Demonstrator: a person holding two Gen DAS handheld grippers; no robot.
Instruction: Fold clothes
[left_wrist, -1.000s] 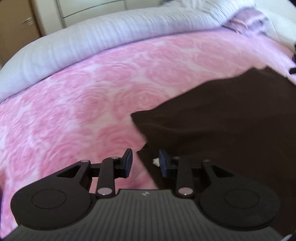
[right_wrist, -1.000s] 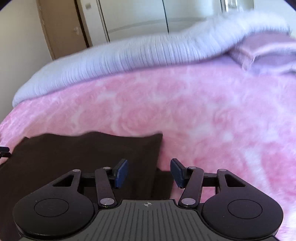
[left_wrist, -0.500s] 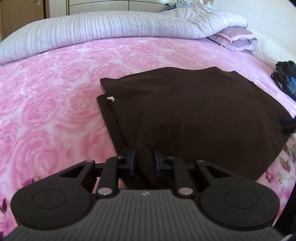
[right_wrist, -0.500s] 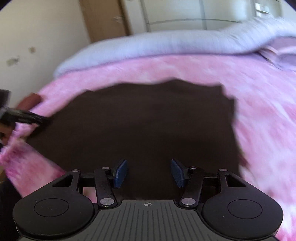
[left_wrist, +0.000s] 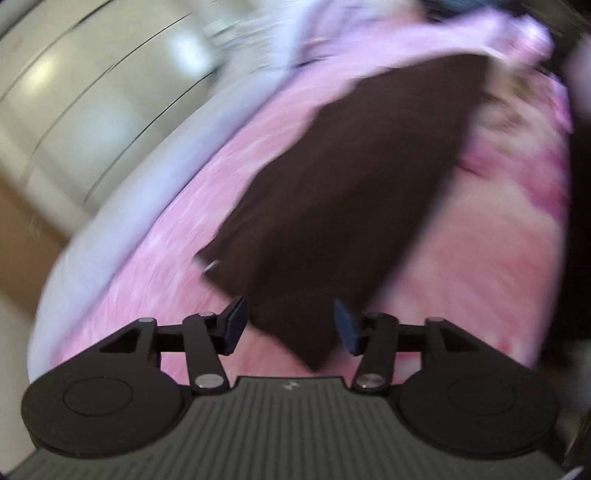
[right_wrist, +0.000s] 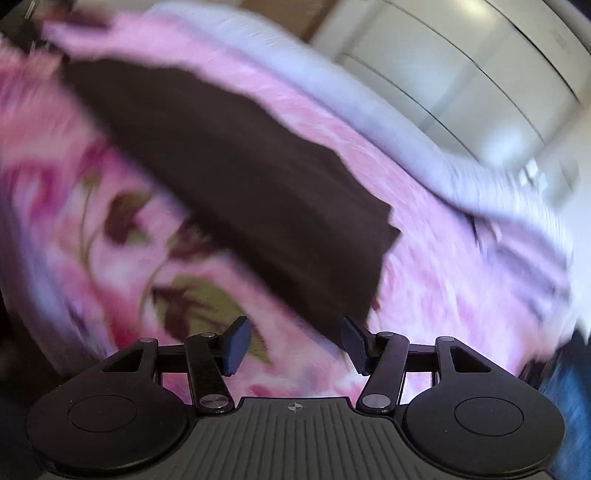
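A dark brown folded garment (left_wrist: 343, 192) lies flat on the pink rose-patterned bedspread (left_wrist: 491, 258). In the left wrist view its near corner lies between the fingers of my left gripper (left_wrist: 290, 325), which is open and holds nothing. In the right wrist view the same garment (right_wrist: 236, 162) runs from upper left to its near corner just ahead of my right gripper (right_wrist: 295, 341), which is open and empty. Both views are tilted and blurred by motion.
A lilac quilt (left_wrist: 122, 221) is rolled along the far side of the bed, also seen in the right wrist view (right_wrist: 369, 107). White wardrobe doors (left_wrist: 85, 96) stand behind it. The bed's front edge with a floral print (right_wrist: 122, 229) is near the right gripper.
My left gripper was shut on the garment's edge half a second ago and is now open. Both grippers have swung and tilted, pulling back toward the garment's near corners.
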